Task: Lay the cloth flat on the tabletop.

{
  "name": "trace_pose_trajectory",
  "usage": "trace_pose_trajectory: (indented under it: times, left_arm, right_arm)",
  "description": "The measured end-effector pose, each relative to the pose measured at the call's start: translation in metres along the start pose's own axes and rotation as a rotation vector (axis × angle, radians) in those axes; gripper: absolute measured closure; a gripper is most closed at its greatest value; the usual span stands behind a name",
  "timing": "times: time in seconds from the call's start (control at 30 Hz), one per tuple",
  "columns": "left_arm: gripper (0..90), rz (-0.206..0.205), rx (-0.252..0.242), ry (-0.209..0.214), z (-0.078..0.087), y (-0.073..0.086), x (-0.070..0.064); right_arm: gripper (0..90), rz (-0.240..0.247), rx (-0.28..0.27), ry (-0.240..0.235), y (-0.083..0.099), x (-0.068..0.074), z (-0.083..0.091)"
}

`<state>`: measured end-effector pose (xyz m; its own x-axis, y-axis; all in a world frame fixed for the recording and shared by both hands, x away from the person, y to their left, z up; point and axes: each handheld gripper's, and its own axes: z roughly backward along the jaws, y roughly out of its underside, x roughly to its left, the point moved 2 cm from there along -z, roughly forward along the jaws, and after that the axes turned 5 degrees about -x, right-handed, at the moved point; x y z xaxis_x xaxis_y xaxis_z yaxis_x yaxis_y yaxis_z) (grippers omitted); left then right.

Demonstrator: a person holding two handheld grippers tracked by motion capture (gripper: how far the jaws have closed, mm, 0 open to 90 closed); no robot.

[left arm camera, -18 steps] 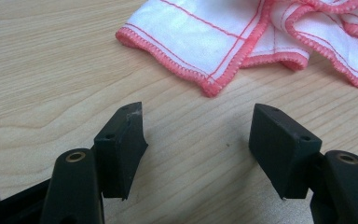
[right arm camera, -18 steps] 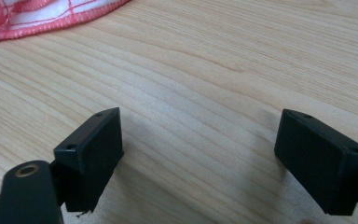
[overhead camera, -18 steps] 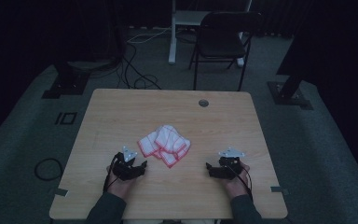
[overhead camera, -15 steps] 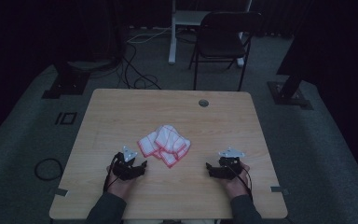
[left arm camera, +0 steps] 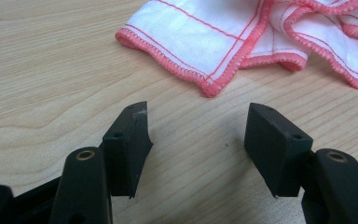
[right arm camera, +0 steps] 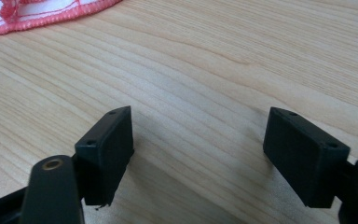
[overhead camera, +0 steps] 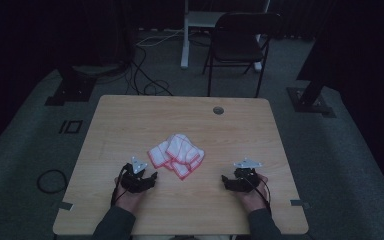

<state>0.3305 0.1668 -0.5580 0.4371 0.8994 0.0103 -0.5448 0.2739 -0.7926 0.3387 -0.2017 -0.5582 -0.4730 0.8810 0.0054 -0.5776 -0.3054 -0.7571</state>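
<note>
So the white cloth [overhead camera: 176,155] with pink trim sat crumpled around the middle of the table [overhead camera: 130,115], a bit toward the near edge. Left gripper [overhead camera: 139,179] was just beside its near-left corner, jaws spread and empty. Right gripper [overhead camera: 240,181] rested well off toward the right edge, also wide open, probably touching wood.

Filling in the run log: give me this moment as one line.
left gripper: open, near cloth edge, apart | right gripper: open, over bare table | cloth: crumpled, mid-table, untouched
</note>
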Motion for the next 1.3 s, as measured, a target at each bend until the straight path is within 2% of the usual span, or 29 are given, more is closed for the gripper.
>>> trace_pose_trajectory:
  times: [0.23, 0.37, 0.43, 0.67, 0.8, 1.3]
  left_arm:
    - [45.8, 0.0, 0.004, 0.0, 0.001, 0.0, 0.002]
    - [47.1, 0.0, 0.004, 0.0, 0.001, 0.0, 0.002]
    - [47.6, 0.0, 0.006, 0.0, 0.001, -0.001, 0.003]
    - [49.4, 0.023, 0.01, 0.019, 0.002, -0.002, 0.005]
    - [49.4, 0.026, -0.004, 0.032, 0.004, -0.004, 0.004]
    - [48.9, -0.019, -0.035, 0.045, 0.007, -0.016, -0.003]
  right_arm:
    - [31.3, -0.005, 0.016, 0.003, -0.001, -0.001, 0.002]
    - [41.1, -0.022, 0.004, -0.02, -0.002, -0.001, 0.004]
    - [42.5, -0.024, 0.002, -0.019, -0.002, -0.001, 0.004]
    - [46.4, 0.0, -0.039, -0.028, -0.009, 0.005, 0.012]
    - [49.0, 0.013, -0.065, -0.035, -0.015, 0.01, 0.016]
    - [50.3, 0.043, -0.085, -0.053, -0.025, 0.021, 0.016]
